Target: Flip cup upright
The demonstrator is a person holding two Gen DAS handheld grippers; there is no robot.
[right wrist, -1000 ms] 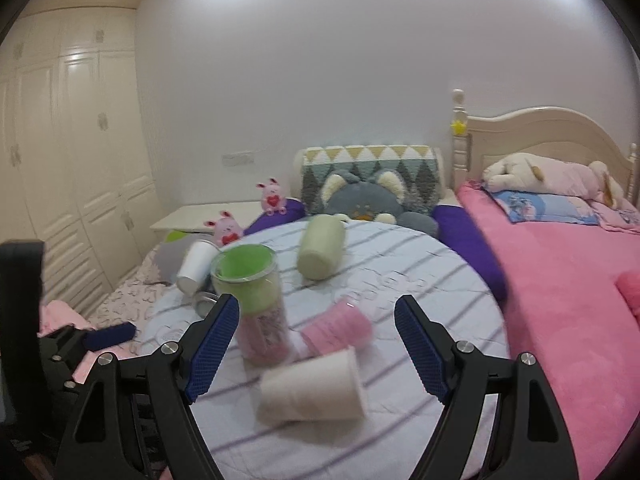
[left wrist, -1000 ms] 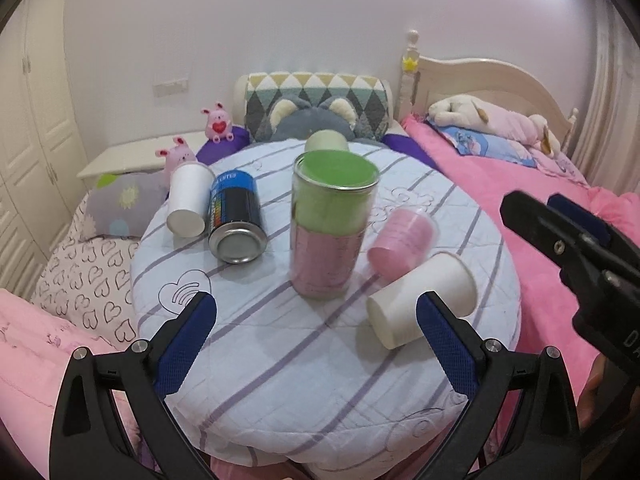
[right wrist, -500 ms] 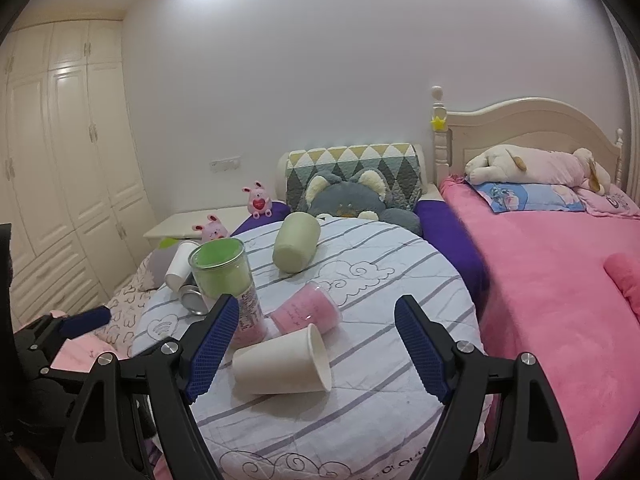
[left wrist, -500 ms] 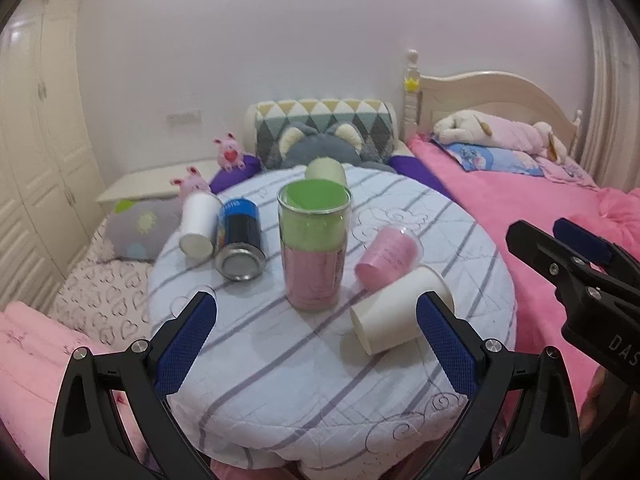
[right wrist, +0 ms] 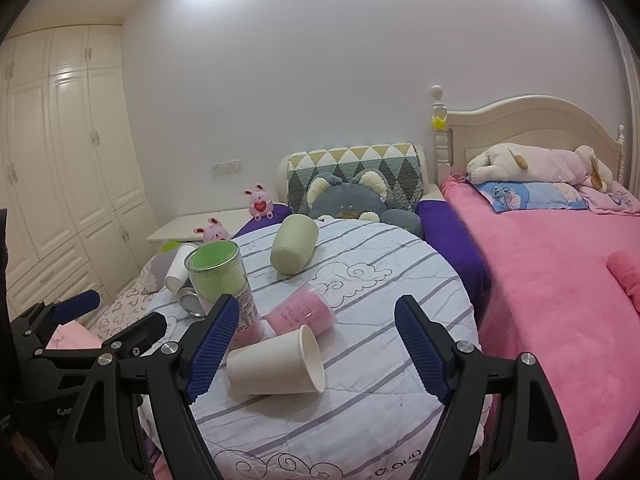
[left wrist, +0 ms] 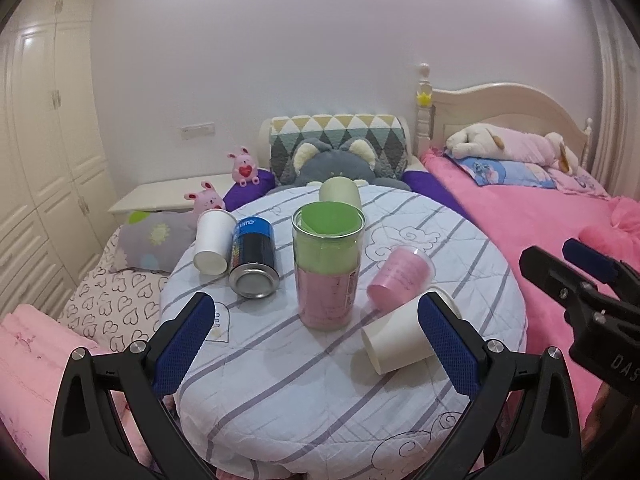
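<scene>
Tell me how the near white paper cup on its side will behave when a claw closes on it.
The paper cup looks thin-walled and empty, so it is probably very light and may crush under a firm squeeze. Lying on its side on the quilted table, it could roll in an arc if nudged, since it tapers. The soft cloth may damp that.

Both wrist views face the round table (left wrist: pixel 280 380) (right wrist: pixel 380 380) from nearby.

bedroom: pink bed (right wrist: pixel 560 264), wardrobe (right wrist: pixel 60 160)
</scene>
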